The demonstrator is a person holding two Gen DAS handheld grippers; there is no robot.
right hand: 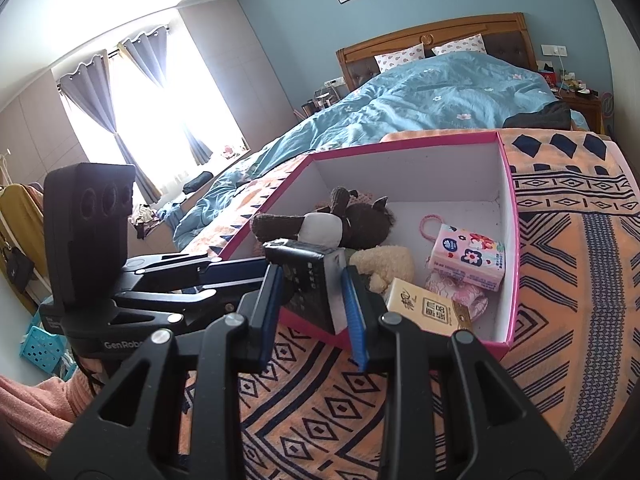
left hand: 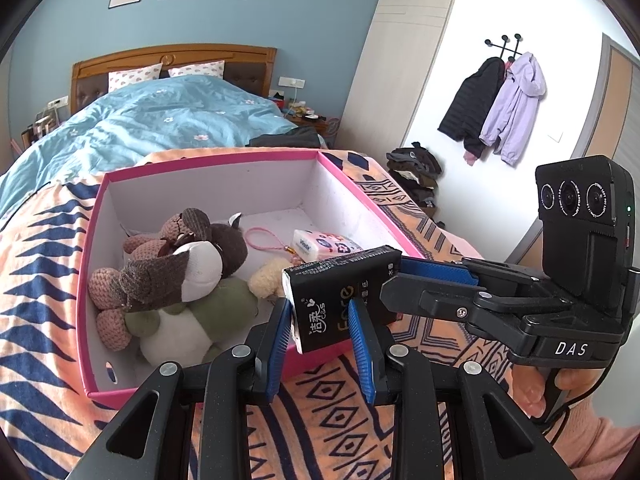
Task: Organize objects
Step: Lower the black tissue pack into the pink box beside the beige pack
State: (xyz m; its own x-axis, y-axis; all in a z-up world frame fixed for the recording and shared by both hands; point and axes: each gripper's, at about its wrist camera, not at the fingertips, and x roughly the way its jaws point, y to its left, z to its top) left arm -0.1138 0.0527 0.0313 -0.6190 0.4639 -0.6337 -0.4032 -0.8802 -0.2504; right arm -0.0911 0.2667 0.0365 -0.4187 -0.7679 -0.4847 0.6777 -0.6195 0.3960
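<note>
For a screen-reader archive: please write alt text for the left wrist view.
Both hand-held grippers, left and right, clamp one black tissue pack over the near edge of a pink box holding plush toys, on a patterned blanket.

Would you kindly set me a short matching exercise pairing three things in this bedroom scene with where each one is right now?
Things:
1. black tissue pack
2. floral tissue pack
3. purple jacket

Places:
a. hanging from the wall hooks
b. clamped in the left gripper
c. lying inside the pink box

Pairs: 1-b, 2-c, 3-a
</note>
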